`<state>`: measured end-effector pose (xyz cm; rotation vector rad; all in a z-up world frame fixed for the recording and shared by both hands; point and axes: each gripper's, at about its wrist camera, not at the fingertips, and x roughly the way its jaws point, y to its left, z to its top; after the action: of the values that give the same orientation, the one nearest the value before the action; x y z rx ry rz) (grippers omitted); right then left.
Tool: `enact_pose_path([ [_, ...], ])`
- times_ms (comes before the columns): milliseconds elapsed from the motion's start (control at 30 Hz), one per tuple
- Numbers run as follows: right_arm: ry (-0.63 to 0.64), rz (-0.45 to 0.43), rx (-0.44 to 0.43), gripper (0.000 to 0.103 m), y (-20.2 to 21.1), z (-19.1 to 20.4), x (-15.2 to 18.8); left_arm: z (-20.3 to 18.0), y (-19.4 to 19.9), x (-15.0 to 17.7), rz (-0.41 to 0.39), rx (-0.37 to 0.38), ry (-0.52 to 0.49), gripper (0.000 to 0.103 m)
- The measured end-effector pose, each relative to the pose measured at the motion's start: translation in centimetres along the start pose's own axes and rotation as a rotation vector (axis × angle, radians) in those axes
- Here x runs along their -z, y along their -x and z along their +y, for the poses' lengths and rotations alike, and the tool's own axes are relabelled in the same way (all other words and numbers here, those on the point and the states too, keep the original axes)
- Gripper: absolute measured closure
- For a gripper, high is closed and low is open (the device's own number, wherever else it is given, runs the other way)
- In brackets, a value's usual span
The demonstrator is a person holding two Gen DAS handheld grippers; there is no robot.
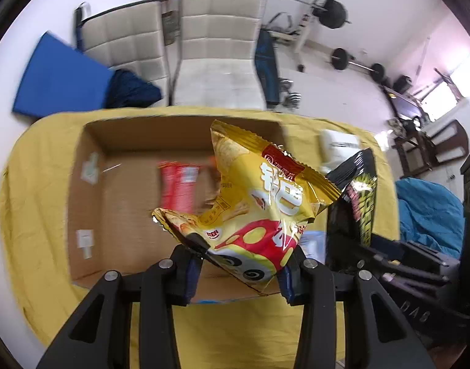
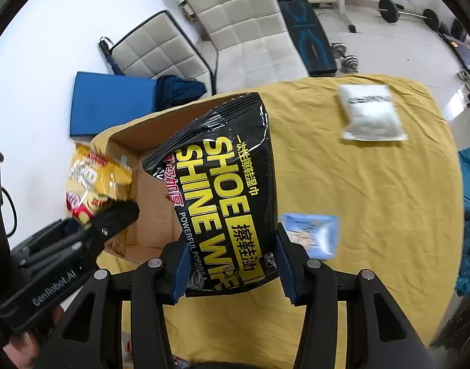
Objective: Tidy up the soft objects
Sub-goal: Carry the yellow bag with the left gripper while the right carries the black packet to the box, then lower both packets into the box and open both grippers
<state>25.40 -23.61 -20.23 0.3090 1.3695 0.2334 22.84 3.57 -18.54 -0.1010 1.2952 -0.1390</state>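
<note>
My left gripper (image 1: 241,266) is shut on a yellow and red chip bag (image 1: 259,203), which hangs crumpled above the open cardboard box (image 1: 118,203). A red packet (image 1: 178,186) lies inside the box. My right gripper (image 2: 232,269) is shut on a black shoe shine wipes pack (image 2: 225,190), held above the box's right edge (image 2: 149,215). In the right wrist view the chip bag (image 2: 93,181) and the left gripper (image 2: 112,218) show at the left. In the left wrist view the black pack (image 1: 361,196) shows at the right.
A yellow cloth (image 2: 373,203) covers the table. On it lie a white pouch (image 2: 370,113) at the far right and a small blue packet (image 2: 312,235) near my right gripper. Two pale padded chairs (image 1: 216,46), a blue mat (image 2: 112,103) and weight equipment (image 1: 333,12) stand beyond the table.
</note>
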Motion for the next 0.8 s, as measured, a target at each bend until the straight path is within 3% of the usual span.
enact_pose_path([
  [200,-0.004,0.072,0.016,0.053,-6.5,4.1,-1.0,7.2,-2.2,-0.1,0.063,-0.048,0.087,0.065],
  [433,-0.028,0.191,0.097,0.053,-14.7,4.8,-0.7,12.9,-7.7,-0.8,0.170,-0.073,0.162,0.065],
  [800,-0.046,0.286,0.219,0.052,-22.5,4.8,-1.3,15.2,-16.3,-4.4,0.276,-0.105,0.160,0.065],
])
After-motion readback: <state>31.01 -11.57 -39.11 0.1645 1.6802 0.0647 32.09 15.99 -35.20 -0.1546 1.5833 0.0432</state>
